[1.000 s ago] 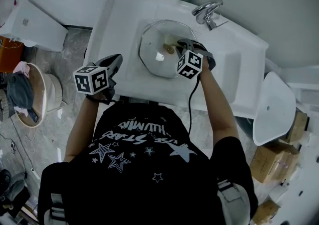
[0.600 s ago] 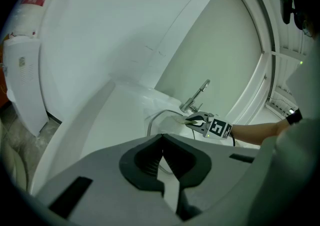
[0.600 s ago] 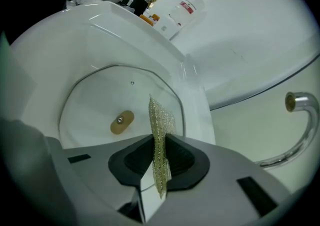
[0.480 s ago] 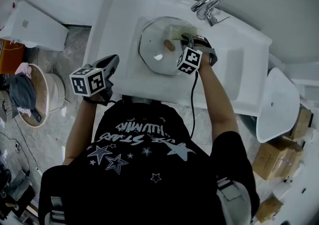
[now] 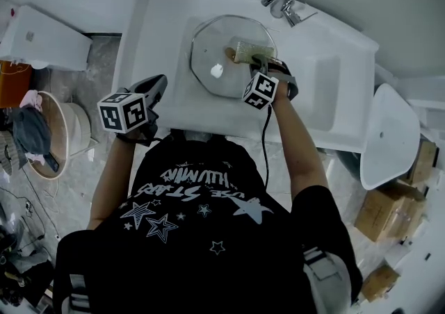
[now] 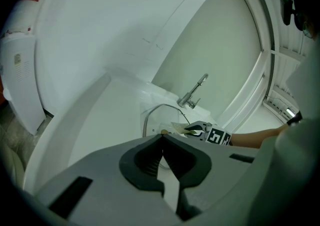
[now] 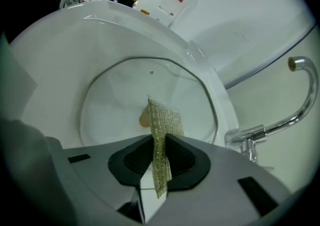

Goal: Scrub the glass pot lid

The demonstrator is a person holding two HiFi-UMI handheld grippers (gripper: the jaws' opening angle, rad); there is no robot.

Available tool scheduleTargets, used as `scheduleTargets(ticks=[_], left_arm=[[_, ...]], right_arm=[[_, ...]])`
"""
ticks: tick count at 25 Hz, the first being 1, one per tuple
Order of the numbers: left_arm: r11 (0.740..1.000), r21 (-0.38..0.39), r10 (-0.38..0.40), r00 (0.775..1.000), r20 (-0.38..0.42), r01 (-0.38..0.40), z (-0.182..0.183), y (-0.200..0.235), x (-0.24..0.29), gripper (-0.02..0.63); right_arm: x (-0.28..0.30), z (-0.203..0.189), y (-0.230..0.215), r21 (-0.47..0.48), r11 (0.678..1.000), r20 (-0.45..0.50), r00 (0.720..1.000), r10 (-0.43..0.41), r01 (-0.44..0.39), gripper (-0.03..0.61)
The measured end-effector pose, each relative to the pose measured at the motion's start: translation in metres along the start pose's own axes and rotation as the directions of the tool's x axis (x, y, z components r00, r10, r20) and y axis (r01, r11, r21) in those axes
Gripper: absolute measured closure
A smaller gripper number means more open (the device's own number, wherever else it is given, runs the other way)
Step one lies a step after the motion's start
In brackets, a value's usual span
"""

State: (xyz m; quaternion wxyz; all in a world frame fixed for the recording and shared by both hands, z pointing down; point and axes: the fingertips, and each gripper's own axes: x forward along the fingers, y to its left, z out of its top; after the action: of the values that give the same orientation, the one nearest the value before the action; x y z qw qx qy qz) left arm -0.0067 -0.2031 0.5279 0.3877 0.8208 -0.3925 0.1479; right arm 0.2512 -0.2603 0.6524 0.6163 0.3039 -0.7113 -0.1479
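My left claw [image 5: 160,83] hangs pressed together, empty, at 8 o'clock of the glass pot lid [image 5: 208,48], which lies in the sink [image 5: 182,94]; my right claw [image 7: 159,145], pinching the scrub pad [image 7: 165,117], has slid it to the knob's [image 5: 229,53] 3 o'clock, so scrubbing is under way.

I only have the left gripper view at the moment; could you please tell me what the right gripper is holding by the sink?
Observer: The right gripper is shut on a yellowish mesh scouring cloth, pinched edge-on between its jaws.
Operator: Thank you. Where is the cloth relative to the lid?
Observer: In the head view, its free end reaches over the glass pot lid, right beside the lid's knob.
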Motion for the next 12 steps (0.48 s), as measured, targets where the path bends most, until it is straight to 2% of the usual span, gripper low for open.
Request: scheduleTargets(ticks=[8,12], left_arm=[[1.000,0.003,-0.005,1.000,-0.009,0.005,-0.004,-0.001,0.000,0.604],[1.000,-0.003,-0.004,1.000,-0.004,0.004,-0.006,0.005,-0.006,0.604]], right_arm=[[-0.002,-0.006,0.029,0.092,0.995,-0.018,0.999,0.046,-0.044,0.508],[-0.005,-0.002,0.045,0.176,0.980,-0.011,0.995,0.100,-0.096,0.506]])
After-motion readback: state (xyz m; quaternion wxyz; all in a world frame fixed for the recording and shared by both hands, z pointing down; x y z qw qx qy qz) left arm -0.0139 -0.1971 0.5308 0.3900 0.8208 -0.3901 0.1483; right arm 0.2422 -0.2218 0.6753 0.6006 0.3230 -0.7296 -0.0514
